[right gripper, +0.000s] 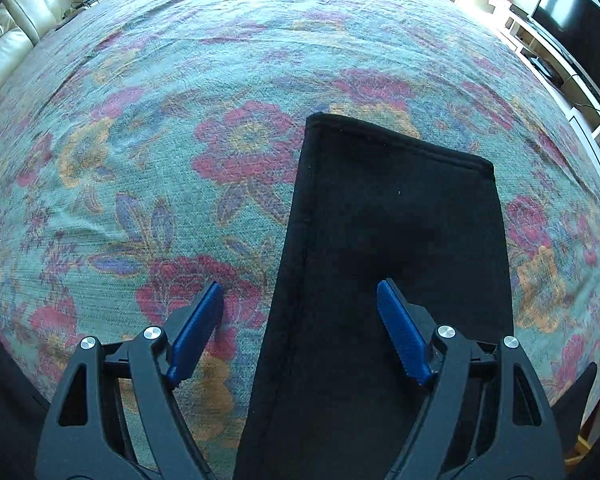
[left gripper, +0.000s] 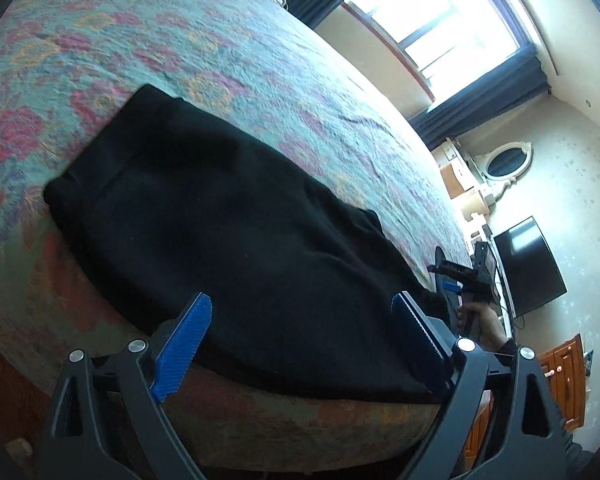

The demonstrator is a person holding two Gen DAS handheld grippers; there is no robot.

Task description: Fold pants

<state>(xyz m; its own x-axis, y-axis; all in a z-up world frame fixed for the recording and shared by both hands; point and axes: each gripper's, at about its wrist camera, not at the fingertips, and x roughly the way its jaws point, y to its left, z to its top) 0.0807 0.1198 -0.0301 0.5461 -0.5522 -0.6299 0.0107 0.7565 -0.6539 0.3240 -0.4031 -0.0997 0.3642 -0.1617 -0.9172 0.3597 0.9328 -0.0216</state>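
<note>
Black pants [left gripper: 220, 216] lie flat on a floral bedspread [left gripper: 204, 40], reaching to the bed's near edge. My left gripper [left gripper: 302, 302] is open above their near end, its blue pads wide apart and holding nothing. In the right wrist view the pants [right gripper: 396, 216] run away from me as a long folded strip with a hemmed far end. My right gripper [right gripper: 300, 286] is open above the strip's left edge, one pad over the bedspread [right gripper: 140, 120], the other over the cloth. The right gripper [left gripper: 456, 280] also shows in the left wrist view at the pants' far end.
The bed's edge [left gripper: 300, 408] curves below the left gripper. A window with dark curtains [left gripper: 440, 12], a black TV [left gripper: 528, 264] and an orange cabinet [left gripper: 568, 380] stand right of the bed. A cream sofa [right gripper: 8, 28] sits at the far left.
</note>
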